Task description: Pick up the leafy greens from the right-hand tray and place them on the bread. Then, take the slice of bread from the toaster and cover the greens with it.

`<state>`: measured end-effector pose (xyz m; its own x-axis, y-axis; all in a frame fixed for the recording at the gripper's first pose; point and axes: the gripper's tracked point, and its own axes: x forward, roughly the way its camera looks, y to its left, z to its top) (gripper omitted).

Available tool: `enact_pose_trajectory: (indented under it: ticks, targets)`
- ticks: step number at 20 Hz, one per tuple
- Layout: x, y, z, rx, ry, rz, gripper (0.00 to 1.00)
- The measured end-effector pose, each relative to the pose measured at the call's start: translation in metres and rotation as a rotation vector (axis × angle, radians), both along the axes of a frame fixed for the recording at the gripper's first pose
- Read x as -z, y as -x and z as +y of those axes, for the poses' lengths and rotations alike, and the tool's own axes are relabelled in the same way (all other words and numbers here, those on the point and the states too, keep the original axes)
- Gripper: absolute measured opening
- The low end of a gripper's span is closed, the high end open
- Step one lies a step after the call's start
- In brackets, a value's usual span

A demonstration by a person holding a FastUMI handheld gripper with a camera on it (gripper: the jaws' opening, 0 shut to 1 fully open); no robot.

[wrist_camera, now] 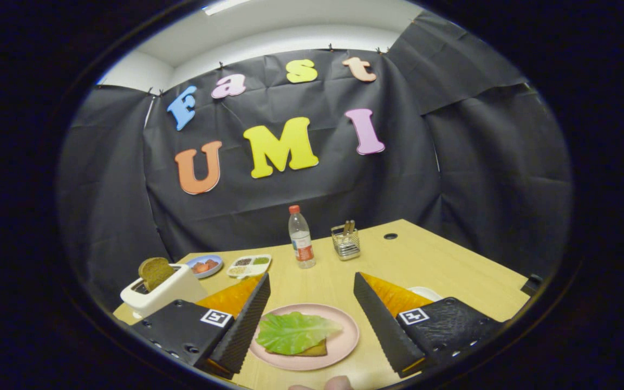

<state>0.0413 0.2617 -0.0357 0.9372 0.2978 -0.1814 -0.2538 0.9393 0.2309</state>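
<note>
Now the gripper hangs wide open and empty over the plate, greens already on the bread. The toaster slice, standing beyond the left finger, looks light, stiff and crumbly. Pinch its exposed top across the flat faces.

The hand-held gripper hangs with fingers spread wide above the pink plate. Beyond the plate, bare surface runs to a bottle and wire caddy. Left of the plate, the toaster blocks passage.
</note>
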Motion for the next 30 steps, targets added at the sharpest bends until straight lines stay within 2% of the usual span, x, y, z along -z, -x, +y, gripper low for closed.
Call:
enact_pose_trajectory:
  ticks: [4, 7, 13, 16, 19, 23, 26, 30]
  targets:
    - [-0.025, 0.025, 0.05, -0.044, 0.037, -0.048, 0.95]
    - [-0.041, 0.047, 0.106, -0.107, 0.046, -0.082, 0.96]
    - [-0.042, 0.081, 0.214, -0.221, 0.054, -0.087, 0.96]
    - [-0.024, 0.075, 0.248, -0.233, 0.088, -0.057, 0.96]
    - [-0.013, 0.061, 0.271, -0.209, 0.125, -0.042, 0.96]
    - [0.02, 0.045, 0.293, -0.191, 0.169, 0.051, 0.95]
    - [0.033, 0.031, 0.302, -0.175, 0.183, 0.112, 0.8]
    - [0.032, 0.018, 0.302, -0.145, 0.147, 0.144, 0.47]
